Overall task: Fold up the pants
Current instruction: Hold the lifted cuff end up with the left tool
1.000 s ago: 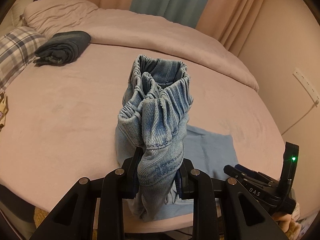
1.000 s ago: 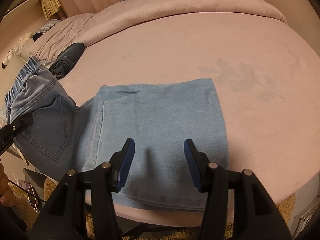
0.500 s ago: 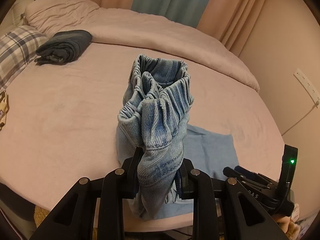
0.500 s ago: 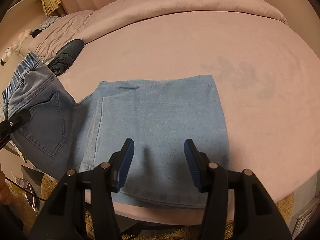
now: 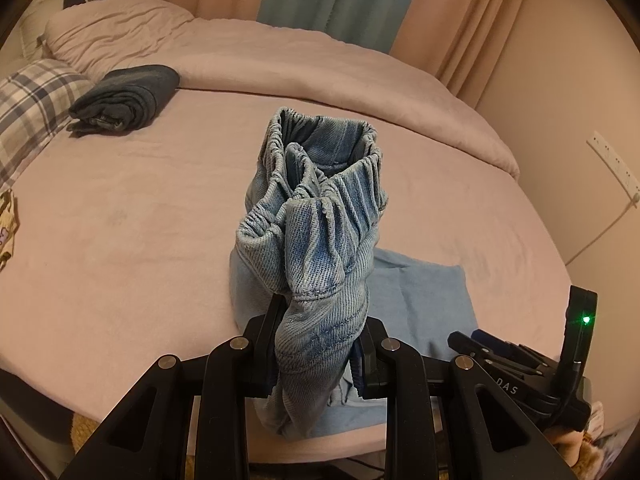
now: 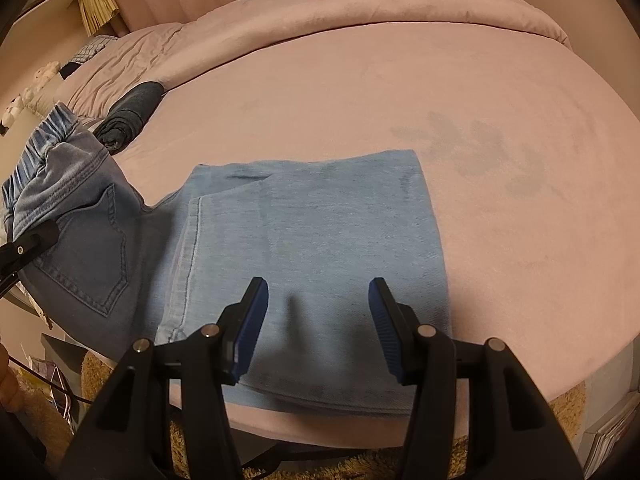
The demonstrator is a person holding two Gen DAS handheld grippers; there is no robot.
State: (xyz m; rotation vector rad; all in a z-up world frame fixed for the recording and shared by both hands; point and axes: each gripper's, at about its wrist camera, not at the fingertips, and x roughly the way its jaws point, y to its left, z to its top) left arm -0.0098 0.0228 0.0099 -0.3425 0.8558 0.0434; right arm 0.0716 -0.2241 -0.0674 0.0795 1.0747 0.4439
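Light blue denim pants [image 6: 312, 232] lie near the front edge of the pink bed, their legs folded into a flat rectangle. The waistband end [image 5: 320, 216] is bunched and lifted, with my left gripper [image 5: 320, 344] shut on it; the elastic waist stands up above the fingers. In the right wrist view that raised part [image 6: 76, 216] with its back pocket hangs at the left. My right gripper [image 6: 318, 320] is open above the folded legs, nothing between its blue pads. It also shows at the lower right of the left wrist view [image 5: 496, 350].
A dark folded garment [image 5: 124, 100] lies at the far left of the bed, beside a plaid pillow [image 5: 28, 104]. A rolled pink duvet [image 5: 320, 68] runs along the back. The wall with a socket strip [image 5: 616, 168] is on the right. Shaggy rug [image 6: 360, 464] below the bed edge.
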